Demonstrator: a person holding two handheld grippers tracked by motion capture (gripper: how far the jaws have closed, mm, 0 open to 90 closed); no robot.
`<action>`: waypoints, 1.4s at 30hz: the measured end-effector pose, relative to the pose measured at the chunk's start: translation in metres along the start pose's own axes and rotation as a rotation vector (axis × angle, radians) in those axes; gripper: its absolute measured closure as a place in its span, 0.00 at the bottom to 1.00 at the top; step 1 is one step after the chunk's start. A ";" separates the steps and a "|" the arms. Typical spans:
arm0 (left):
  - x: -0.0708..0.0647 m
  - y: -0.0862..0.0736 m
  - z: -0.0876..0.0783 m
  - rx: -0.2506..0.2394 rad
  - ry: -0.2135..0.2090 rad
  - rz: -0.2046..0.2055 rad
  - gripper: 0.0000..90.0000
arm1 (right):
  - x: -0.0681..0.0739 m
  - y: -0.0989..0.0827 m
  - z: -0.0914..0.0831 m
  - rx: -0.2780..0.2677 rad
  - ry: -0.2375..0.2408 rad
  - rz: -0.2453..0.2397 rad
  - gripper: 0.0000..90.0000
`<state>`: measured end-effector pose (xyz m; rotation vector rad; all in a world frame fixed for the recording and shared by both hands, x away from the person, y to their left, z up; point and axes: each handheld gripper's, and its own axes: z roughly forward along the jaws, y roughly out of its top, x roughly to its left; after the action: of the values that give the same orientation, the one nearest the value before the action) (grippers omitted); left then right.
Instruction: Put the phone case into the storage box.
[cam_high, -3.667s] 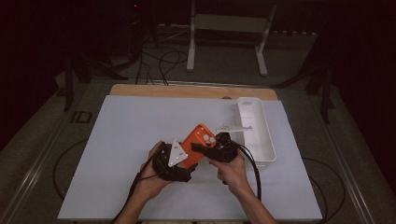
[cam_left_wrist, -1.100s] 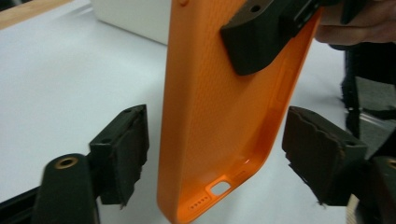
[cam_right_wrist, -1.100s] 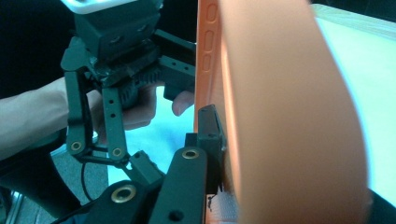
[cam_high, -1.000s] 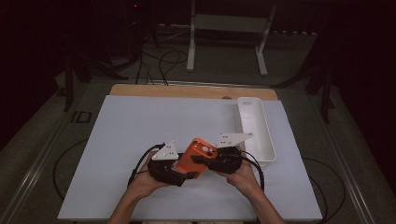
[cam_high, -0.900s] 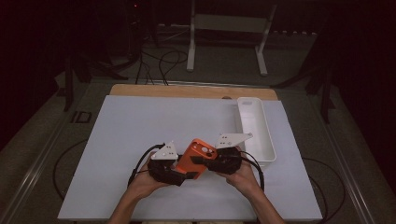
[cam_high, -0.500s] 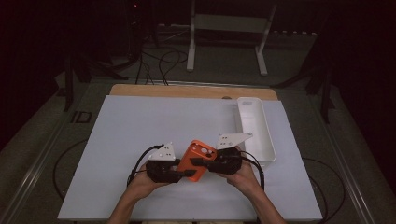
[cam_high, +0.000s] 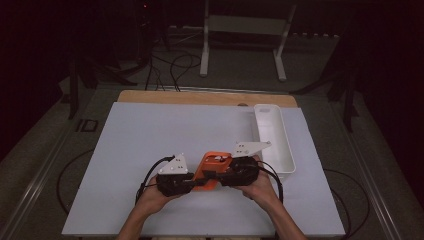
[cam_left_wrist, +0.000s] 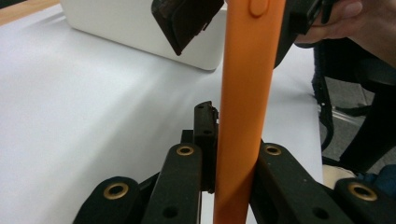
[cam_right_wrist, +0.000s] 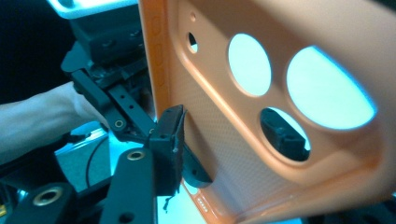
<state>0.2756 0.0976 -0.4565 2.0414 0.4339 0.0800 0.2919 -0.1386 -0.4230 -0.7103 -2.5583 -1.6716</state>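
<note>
With both tongs, left (cam_high: 192, 181) and right (cam_high: 220, 176), clamped on the orange phone case (cam_high: 211, 167), we risk it twisting loose onto the worktop (cam_high: 150, 135) if we pull unevenly.

Table (cam_high: 150, 97): wood top, edge visible at the far side, almost fully covered by a white sheet (cam_high: 150, 140). White oblong tray (cam_high: 277, 150) sits directly on the sheet, just beyond and outboard of the right gripper (cam_high: 220, 176). Sheet left of the left gripper (cam_high: 197, 182) and beyond both is bare.

Orange case (cam_high: 212, 167) (dotted inside, seemingly); white tray (cam_high: 272, 135)
</note>
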 end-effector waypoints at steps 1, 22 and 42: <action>0.000 0.000 0.000 0.001 0.005 -0.001 0.95 | 0.000 0.000 0.000 0.003 -0.014 0.000 0.57; -0.001 0.001 0.001 -0.005 0.095 -0.011 0.95 | -0.001 -0.001 -0.004 -0.025 -0.102 0.065 0.29; -0.001 0.001 0.001 -0.015 0.202 -0.041 0.95 | 0.002 0.000 -0.013 -0.074 -0.201 0.093 0.11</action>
<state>0.2753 0.0960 -0.4556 2.0166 0.5995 0.2654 0.2871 -0.1493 -0.4170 -1.0360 -2.5533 -1.7574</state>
